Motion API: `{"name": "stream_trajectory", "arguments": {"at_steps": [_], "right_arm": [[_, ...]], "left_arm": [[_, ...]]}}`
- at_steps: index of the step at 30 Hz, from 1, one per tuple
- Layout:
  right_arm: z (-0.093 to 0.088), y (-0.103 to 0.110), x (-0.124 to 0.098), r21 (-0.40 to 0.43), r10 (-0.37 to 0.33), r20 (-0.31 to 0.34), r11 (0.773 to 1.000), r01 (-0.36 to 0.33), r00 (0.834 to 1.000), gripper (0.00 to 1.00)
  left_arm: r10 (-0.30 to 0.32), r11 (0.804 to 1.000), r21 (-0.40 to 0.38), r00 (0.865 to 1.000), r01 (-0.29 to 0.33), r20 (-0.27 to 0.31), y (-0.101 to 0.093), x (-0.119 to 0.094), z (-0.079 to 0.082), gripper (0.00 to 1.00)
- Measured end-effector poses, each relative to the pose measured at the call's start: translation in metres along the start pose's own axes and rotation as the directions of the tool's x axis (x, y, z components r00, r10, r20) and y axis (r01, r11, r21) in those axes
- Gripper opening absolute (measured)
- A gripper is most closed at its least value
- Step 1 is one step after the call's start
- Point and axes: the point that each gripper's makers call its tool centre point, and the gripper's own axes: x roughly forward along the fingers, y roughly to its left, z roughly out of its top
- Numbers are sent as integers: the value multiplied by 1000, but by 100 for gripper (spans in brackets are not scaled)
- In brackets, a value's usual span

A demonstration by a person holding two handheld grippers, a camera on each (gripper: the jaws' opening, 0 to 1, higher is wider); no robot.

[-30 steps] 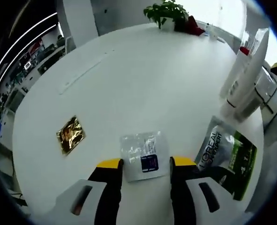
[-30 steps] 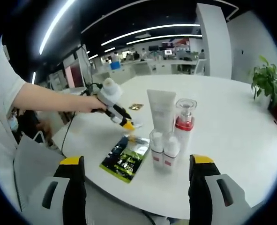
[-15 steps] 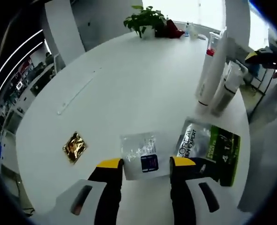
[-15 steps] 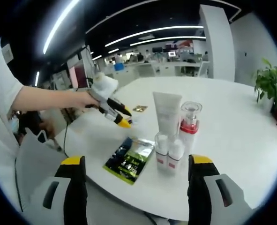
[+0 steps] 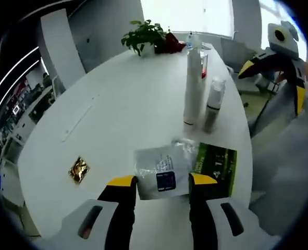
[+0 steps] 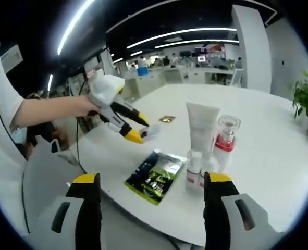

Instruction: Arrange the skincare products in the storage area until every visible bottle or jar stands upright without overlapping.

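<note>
A cluster of upright skincare items is seen near the edge of the round white worktop [image 5: 122, 99]: a tall white tube [image 6: 201, 130] standing on its cap, a clear pump bottle with a red collar [image 6: 225, 136] just beside it, and two small white bottles [image 6: 198, 171] in front, close together. In the left gripper view the tube [image 5: 194, 86] and one small bottle [image 5: 212, 104] are seen standing side by side. A green sachet [image 6: 156, 176] is lying flat on the worktop next to the small bottles.

A clear sachet with a dark label [image 5: 161, 171] is held between the yellow-tipped jaws of the left gripper [image 5: 158, 183], above the worktop and partly over the green sachet [image 5: 214, 164]. In the right gripper view the left gripper [image 6: 134, 129] is seen gripped in a person's hand [image 6: 86, 104], raised over the worktop.

The right gripper [image 6: 148, 182] is held wide, with nothing between its jaws.

A small gold packet [image 5: 78, 170] is lying flat, well apart from the bottles. A potted plant [image 5: 143, 36] is noted at the far side.
</note>
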Motion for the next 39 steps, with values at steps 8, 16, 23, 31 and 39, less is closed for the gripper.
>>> {"name": "stream_trajectory", "arguments": {"at_steps": [8,16,23,31,39], "right_arm": [[1,15,3,45,122,-8,992,-122,992,64],[12,35,27,114,230,23,966,-232,973,52],[21,39,56,228,304,57,923,-308,951,38],[22,53,62,265,358,59,895,-360,932,25],[24,66,60,337,422,101,838,-430,901,7]], "left_arm": [[8,1000,12,999,-8,32,-26,-25,4,44],[-8,999,32,997,5,77,-48,-43,10,44],[-24,996,87,997,18,72,-70,-57,15,44],[-54,993,106,995,45,84,-89,-68,21,44],[-89,988,134,991,75,104,-100,-73,30,44]]}}
